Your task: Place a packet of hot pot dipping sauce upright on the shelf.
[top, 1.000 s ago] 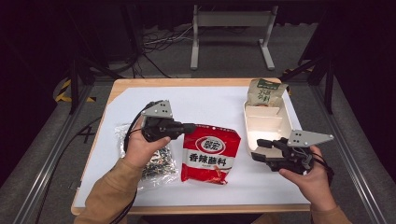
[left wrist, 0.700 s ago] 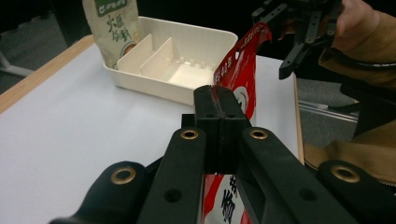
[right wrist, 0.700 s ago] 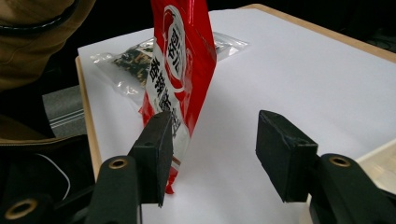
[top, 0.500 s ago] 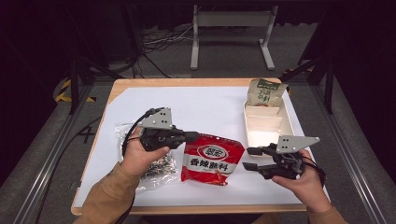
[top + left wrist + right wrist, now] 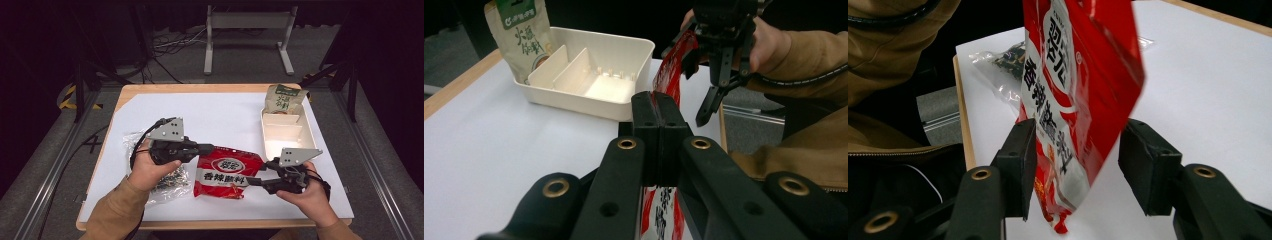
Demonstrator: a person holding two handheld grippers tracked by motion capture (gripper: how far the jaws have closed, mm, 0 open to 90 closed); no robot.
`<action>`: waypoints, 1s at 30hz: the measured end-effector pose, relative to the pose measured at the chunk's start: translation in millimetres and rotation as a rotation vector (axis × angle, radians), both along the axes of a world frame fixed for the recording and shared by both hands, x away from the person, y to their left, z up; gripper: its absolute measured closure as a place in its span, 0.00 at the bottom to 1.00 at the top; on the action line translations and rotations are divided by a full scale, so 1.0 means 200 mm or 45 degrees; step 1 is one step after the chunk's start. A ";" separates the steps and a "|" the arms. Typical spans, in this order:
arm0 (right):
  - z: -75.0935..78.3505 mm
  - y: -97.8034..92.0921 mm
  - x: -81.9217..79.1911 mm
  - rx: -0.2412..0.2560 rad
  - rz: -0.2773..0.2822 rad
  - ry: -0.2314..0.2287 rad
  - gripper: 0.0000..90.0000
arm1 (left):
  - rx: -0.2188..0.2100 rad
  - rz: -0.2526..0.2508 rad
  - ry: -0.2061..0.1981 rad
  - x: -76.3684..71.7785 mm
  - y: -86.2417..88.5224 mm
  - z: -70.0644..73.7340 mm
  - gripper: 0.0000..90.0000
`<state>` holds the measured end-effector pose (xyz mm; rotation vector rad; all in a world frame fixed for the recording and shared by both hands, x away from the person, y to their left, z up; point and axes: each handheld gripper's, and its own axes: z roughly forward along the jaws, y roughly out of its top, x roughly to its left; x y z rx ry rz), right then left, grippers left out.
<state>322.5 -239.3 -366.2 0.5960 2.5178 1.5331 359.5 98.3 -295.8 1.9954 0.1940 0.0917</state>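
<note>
Left gripper (image 5: 658,112) clamped on the red packet's (image 5: 226,171) upper left corner. Right gripper (image 5: 1075,160) jaws spread wide, packet's right edge between them. Packet mid-table, long axis left-right, lifted on edge. Clear bag (image 5: 167,178) beside it, white tray (image 5: 270,145) well right.

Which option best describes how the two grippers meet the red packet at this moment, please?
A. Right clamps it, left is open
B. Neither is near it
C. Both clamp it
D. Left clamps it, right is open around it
D: the left gripper is closed on the red packet's edge, while the right gripper's jaws stand apart on either side of it.
</note>
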 end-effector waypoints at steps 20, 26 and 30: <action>-0.07 0.10 0.06 -0.051 0.098 0.037 0.87 | -0.020 -0.007 0.019 -0.01 0.00 0.00 1.00; -0.07 0.09 0.06 -0.046 0.112 0.027 0.97 | -0.027 -0.008 0.014 -0.01 0.00 0.00 1.00; -0.05 0.10 0.05 -0.061 0.108 0.012 0.98 | -0.036 -0.002 0.009 -0.02 0.01 0.01 1.00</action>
